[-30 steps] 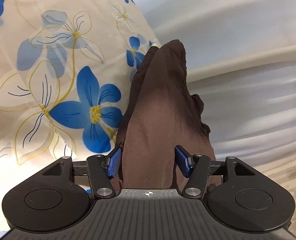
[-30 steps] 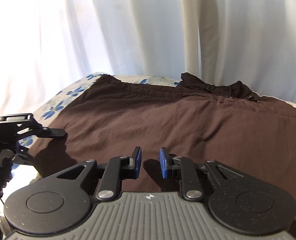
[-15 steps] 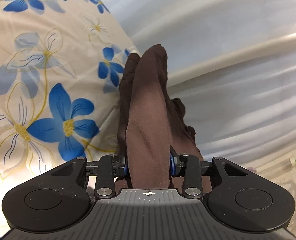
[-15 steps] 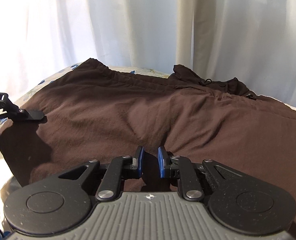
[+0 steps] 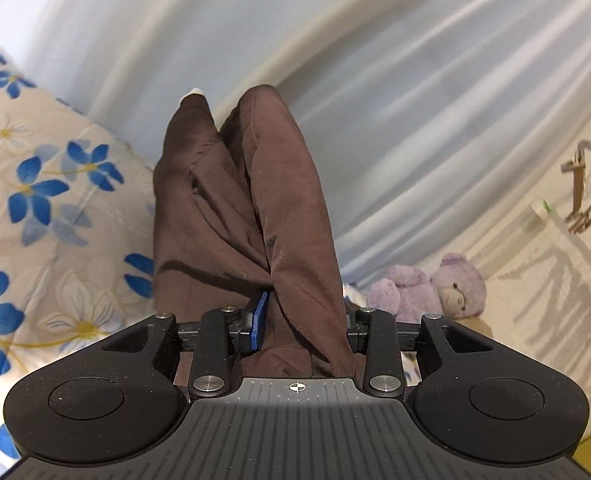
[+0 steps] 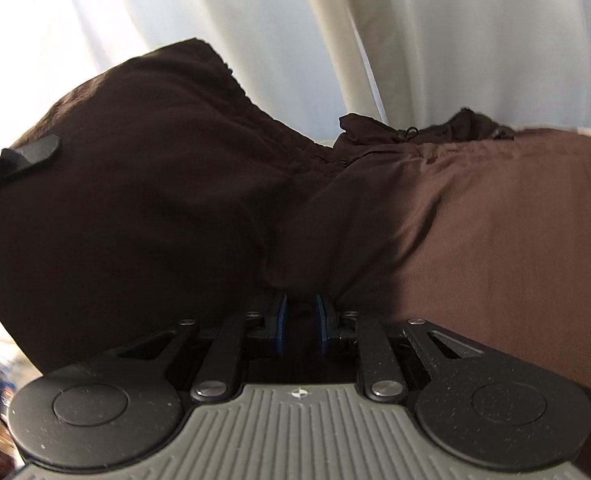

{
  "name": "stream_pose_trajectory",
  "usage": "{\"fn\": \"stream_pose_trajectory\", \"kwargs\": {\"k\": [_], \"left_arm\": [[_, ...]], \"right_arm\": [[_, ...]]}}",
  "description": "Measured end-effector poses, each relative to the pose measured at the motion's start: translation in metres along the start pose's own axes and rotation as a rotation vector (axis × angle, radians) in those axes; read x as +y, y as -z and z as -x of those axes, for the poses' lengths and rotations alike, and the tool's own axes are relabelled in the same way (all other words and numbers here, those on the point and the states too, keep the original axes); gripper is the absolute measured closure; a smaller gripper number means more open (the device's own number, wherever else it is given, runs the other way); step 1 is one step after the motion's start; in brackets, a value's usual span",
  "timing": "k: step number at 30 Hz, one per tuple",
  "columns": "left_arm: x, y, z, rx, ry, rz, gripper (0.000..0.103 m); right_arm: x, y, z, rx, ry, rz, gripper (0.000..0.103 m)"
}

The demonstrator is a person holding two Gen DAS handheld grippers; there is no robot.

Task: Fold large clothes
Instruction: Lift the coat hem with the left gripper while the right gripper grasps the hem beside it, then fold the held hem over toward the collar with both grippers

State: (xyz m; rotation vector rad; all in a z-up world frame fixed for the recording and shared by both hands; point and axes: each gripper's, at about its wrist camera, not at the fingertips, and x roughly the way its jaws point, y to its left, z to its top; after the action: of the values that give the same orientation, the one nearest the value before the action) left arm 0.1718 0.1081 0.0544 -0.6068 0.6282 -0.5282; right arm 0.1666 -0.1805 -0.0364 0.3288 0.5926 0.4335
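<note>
Brown garment point(image 5: 251, 216): matt woven cloth, soft, creased into folds. Floral bedsheet point(image 5: 55, 216): smooth printed cotton-like cloth with stitched relief; curtain point(image 5: 395, 92): thin, sheer, faintly glossy fabric. Left gripper point(image 5: 299, 320): matt speckled black plastic, ribbed grey housing, bright metal screws, blue rubbery pads point(image 5: 260, 318); plush toy point(image 5: 427, 290): fuzzy pile.

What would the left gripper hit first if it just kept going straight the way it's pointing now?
Beyond the brown garment already clamped in the left gripper, probably the pale curtain behind it. The cloth hides the line straight ahead, so depth there is unclear.
</note>
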Motion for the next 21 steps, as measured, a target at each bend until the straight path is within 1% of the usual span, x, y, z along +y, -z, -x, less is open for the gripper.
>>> {"fn": "stream_pose_trajectory", "kwargs": {"k": [2,4,6,8,10,12,13,15,17,20,21], "left_arm": [[-0.019,0.007,-0.017,0.034,0.004,-0.078,0.067],[-0.031,0.018,-0.039,0.079,0.002,-0.135,0.066],[-0.039,0.036,-0.059,0.128,0.000,-0.203,0.065],[-0.048,0.057,-0.079,0.181,-0.007,-0.276,0.063],[-0.051,0.075,-0.098,0.216,-0.015,-0.317,0.058],[-0.053,0.086,-0.106,0.218,-0.019,-0.342,0.055],[-0.054,0.088,-0.108,0.215,-0.021,-0.351,0.053],[-0.056,0.089,-0.109,0.216,-0.022,-0.358,0.052],[-0.055,0.088,-0.109,0.217,-0.021,-0.355,0.052],[-0.058,0.088,-0.111,0.212,-0.027,-0.371,0.051],[-0.059,0.090,-0.109,0.211,-0.030,-0.379,0.050]], "right_arm": [[-0.018,0.003,0.013,-0.013,-0.067,-0.114,0.087],[-0.033,0.007,0.025,-0.019,-0.105,-0.204,0.087],[-0.043,0.008,0.040,-0.038,-0.106,-0.245,0.087],[-0.050,0.005,0.058,-0.077,-0.074,-0.246,0.085],[-0.055,-0.002,0.078,-0.126,-0.029,-0.232,0.085],[-0.057,-0.012,0.098,-0.183,-0.008,-0.214,0.085],[-0.057,-0.017,0.107,-0.210,-0.013,-0.202,0.085],[-0.053,-0.030,0.116,-0.234,-0.067,-0.175,0.085],[-0.046,-0.041,0.111,-0.208,-0.143,-0.146,0.085],[-0.038,-0.051,0.090,-0.130,-0.184,-0.119,0.085],[-0.038,-0.052,0.082,-0.106,-0.184,-0.107,0.085]]}}
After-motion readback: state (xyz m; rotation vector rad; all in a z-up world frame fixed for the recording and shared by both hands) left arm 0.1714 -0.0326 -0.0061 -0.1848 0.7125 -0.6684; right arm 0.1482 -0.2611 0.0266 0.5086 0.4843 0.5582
